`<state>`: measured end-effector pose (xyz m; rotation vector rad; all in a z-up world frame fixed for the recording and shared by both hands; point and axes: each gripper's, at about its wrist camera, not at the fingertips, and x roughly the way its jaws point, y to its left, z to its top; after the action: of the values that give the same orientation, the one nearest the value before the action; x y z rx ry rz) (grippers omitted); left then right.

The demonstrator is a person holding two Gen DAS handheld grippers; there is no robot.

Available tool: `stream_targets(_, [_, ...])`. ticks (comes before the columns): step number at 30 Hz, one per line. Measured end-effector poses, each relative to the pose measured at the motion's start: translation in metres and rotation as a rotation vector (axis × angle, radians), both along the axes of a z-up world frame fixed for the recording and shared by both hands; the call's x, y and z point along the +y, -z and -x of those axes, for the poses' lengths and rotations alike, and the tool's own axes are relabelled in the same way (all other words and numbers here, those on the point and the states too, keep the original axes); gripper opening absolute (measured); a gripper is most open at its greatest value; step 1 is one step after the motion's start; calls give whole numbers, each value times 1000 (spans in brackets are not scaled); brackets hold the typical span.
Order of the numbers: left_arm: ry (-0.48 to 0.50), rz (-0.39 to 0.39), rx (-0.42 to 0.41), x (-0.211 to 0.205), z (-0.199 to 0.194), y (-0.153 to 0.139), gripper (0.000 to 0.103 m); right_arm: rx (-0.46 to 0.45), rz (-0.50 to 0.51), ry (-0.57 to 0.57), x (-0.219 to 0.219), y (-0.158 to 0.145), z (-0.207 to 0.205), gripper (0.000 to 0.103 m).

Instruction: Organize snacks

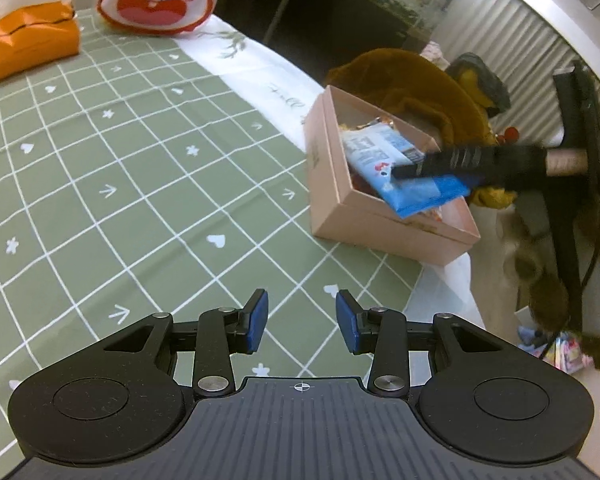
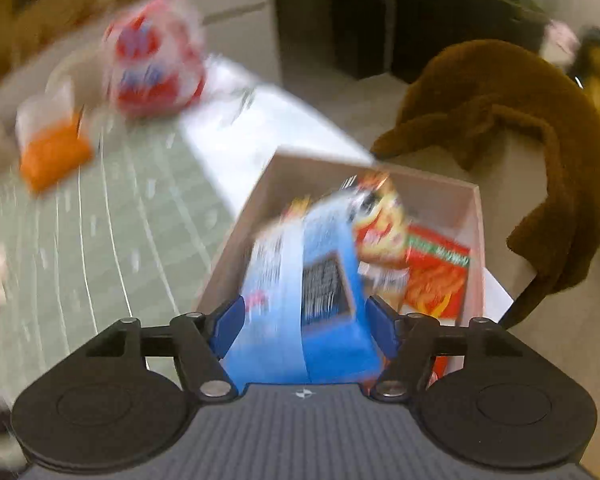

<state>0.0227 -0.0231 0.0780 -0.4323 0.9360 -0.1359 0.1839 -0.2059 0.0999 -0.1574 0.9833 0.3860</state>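
Right wrist: one pink box (image 2: pixel 475 216) holds three snack packets.

A pale pink rectangular cardboard box (image 1: pixel 342 216) sits open at the edge of the desk, on its green grid-patterned cloth. A flat blue-and-white foil snack packet (image 2: pixel 300 288) lies tilted over the box's near wall, one blue end poking out past the rim (image 1: pixel 428 196), its white printed end lower inside. Beneath and beside it in the box lie a red-and-yellow crinkly snack bag (image 2: pixel 380 220) and a red packet with orange flame-like print (image 2: pixel 436 276), flat against the right wall.
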Motion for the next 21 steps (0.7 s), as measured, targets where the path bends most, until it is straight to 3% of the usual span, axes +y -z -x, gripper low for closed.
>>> stream_targets(3, [10,9,-2,1,1,0,42,-39,10,-1,-5,6,2,68])
stream_targets(7, [1,8,6,5,2,2,42,-72,3,137,-26,7,-32,68])
stream_targets(11, [-9,4,-5,9,8,6,42,-12,-69,193,-41,8,-45,68])
stream_targets(14, [-2,-36,-26,12,13,17,42,-54,-48,224,-39,4,-23,68])
stream_targets(18, [64,-98,-23,12,20,36,42,-128,-57,277,-30,-2,36,68])
stream_targets(21, [76,-215,-58,12,25,43,43,-166,-74,334,-24,10,88,69])
